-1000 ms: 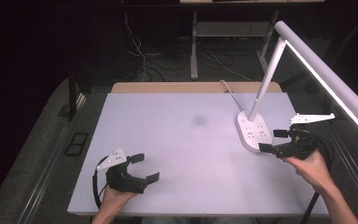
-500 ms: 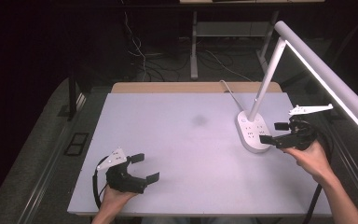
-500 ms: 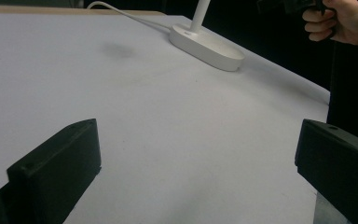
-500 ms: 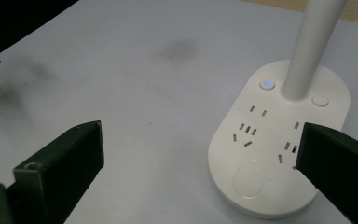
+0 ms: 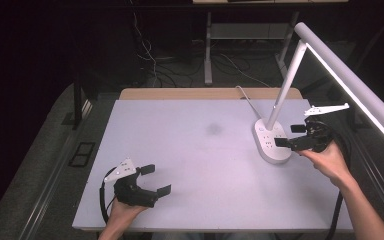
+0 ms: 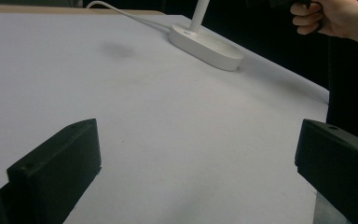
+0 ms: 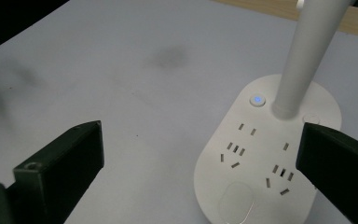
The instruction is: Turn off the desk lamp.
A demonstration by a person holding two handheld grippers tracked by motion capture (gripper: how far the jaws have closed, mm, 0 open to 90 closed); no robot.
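Left hand-held gripper (image 5: 156, 179) rests near the front left of the pale grey surface (image 5: 190, 150), jaws spread, empty. White oval desk lamp base (image 5: 271, 141) with socket slots, a lit blue button (image 7: 258, 100) and slanted white stem sits at the right edge. Right hand-held gripper (image 5: 291, 135) hovers just beside the base, jaws released. Versus a second ago: right gripper moved up and nearer the base; left unchanged.
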